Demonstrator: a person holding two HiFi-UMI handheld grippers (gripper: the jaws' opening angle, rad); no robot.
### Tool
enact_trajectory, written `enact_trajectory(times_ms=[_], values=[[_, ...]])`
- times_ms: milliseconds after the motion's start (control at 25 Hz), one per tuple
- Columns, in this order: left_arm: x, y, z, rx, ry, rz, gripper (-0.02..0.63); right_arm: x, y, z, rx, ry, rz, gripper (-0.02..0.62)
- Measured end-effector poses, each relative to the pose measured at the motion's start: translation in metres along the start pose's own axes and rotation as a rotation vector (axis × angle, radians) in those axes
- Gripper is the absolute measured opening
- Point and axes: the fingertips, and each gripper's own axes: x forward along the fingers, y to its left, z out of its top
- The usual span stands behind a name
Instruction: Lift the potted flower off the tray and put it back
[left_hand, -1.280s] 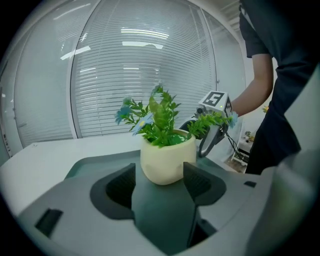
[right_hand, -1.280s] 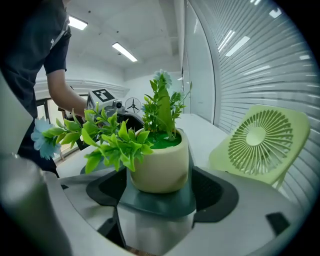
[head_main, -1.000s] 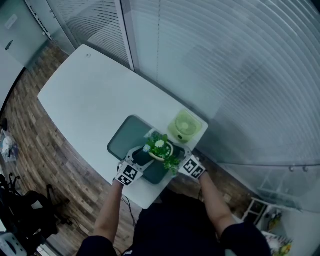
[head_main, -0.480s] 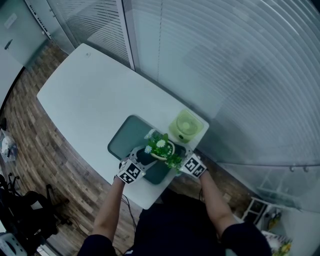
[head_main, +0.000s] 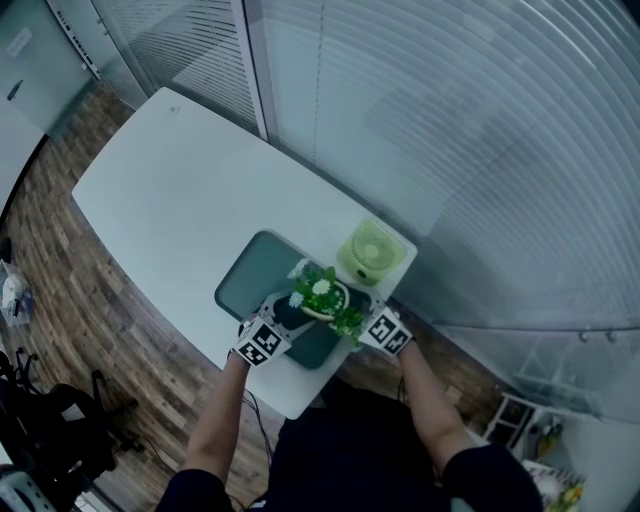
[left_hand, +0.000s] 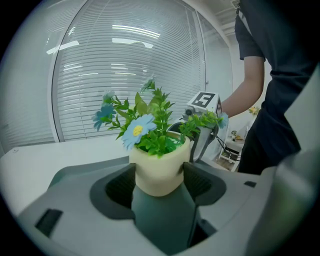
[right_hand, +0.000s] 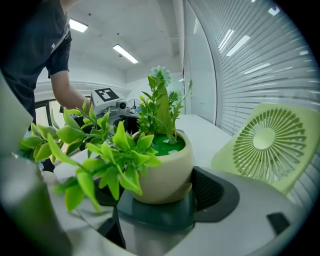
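Observation:
The potted flower (head_main: 322, 298), a cream pot of green leaves and pale blue blooms, stands over the near right end of the dark green tray (head_main: 250, 275). My left gripper (head_main: 290, 316) comes at it from the left and my right gripper (head_main: 354, 316) from the right. In the left gripper view the pot (left_hand: 159, 170) sits between both pads, touching them. The right gripper view shows the pot (right_hand: 165, 170) wedged between its pads too, with leaves hiding the left one. Whether the pot's base rests on the tray (right_hand: 160, 214) I cannot tell.
A light green desk fan (head_main: 372, 250) lies right behind the tray near the white table's (head_main: 170, 180) far corner. Striped glass walls run along the table's far side. The person's body stands at the near edge.
Both grippers have edged in toward the pot over the last second. The pot itself has barely shifted.

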Motion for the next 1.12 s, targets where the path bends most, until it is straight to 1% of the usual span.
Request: enact_trajectory(times_ms=[240,360,480,720,840,1120], values=[[0.001,0.0,0.0,0.01,-0.008,0.019,0.279,0.0,0.0,-0.001,0.007,0.004,-0.005,0.379],[0.0,0.0,0.001,0.008,-0.006,0.028,0.279,0.001,0.0,0.0,0.027,-0.02,-0.012,0.382],[0.0,-0.001,0.004,0.002,-0.013,0.033,0.279,-0.002,-0.001,0.005,0.02,-0.024,-0.024,0.383],[-0.01,-0.004,0.02,0.016,-0.056,0.053,0.279,-0.013,0.002,0.017,0.028,-0.059,-0.036,0.385],[-0.015,-0.007,0.028,0.007,-0.081,0.061,0.279,-0.023,0.005,0.025,0.013,-0.059,-0.038,0.387],[-0.031,-0.013,0.055,0.014,-0.154,0.093,0.279,-0.043,0.009,0.052,-0.02,-0.131,-0.056,0.387]])
